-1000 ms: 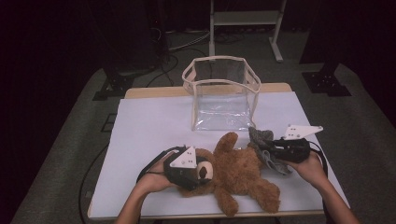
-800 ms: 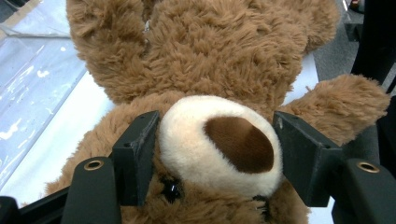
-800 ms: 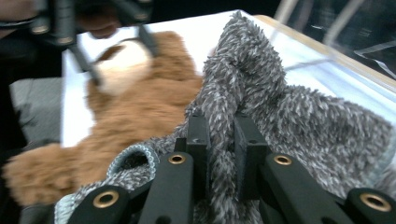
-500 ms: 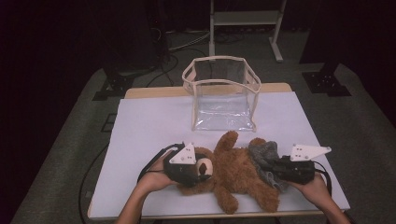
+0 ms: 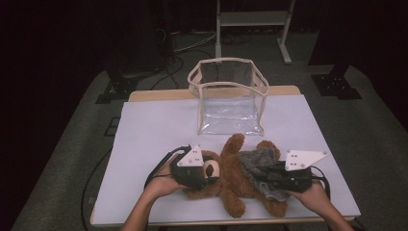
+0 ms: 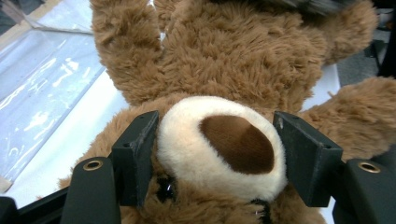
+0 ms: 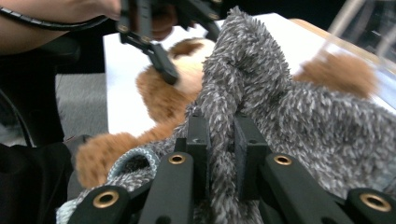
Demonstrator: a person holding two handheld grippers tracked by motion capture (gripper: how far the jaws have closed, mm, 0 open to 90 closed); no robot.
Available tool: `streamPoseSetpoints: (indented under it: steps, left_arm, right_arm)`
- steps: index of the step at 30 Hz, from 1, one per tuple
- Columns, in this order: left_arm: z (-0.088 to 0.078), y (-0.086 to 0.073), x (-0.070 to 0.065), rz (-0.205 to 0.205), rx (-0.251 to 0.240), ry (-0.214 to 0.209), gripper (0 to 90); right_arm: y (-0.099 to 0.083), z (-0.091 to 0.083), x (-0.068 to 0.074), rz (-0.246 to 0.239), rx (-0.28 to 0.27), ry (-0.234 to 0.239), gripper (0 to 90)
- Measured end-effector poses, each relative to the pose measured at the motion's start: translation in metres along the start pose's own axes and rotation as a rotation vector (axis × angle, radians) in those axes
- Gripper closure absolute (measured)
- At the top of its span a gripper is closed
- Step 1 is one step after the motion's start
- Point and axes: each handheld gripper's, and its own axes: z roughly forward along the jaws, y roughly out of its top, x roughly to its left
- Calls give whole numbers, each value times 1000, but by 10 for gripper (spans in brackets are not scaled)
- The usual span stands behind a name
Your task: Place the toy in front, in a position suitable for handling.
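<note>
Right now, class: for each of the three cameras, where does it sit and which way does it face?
High view: above the table's near side, looking forward and down; forearms, both grippers.
Left gripper view: on the left gripper, facing the teddy bear's muzzle.
Right gripper view: on the right gripper, facing the grey knit garment.
All share the bear.

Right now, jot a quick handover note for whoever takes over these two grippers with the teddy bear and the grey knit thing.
Left gripper: jaws closed on either side of the teddy bear muzzle, pinning its head on the white table.
Right gripper: shut on a fold of the grey knit garment, which is bunched over the bear's lower body and legs.
Clear bag: stands open behind the bear, nothing visible inside.
Done: bear lies on its back, garment started over the legs.
Left, probably: work the garment along the body; how far on it sits is hard to tell.
</note>
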Motion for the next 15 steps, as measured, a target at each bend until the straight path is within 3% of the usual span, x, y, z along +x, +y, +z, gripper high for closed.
streamPoseSetpoints:
  steps: [3, 6, 12, 15]
  left_arm:
    - [-3, 1, -1, 15, 9, 11, 325]
    - [-10, 2, 1, 26, -2, 23, 316]
    - [-25, -1, 7, 27, -2, 35, 320]
    - [-22, -7, 8, 13, 10, 25, 354]
  right_arm:
    - [8, 14, 6, -56, 35, 11, 781]
    - [1, 14, -2, -35, 44, 9, 784]
    - [-15, -1, -18, 18, 43, -36, 786]
    - [-14, -4, -20, 34, 51, -44, 785]
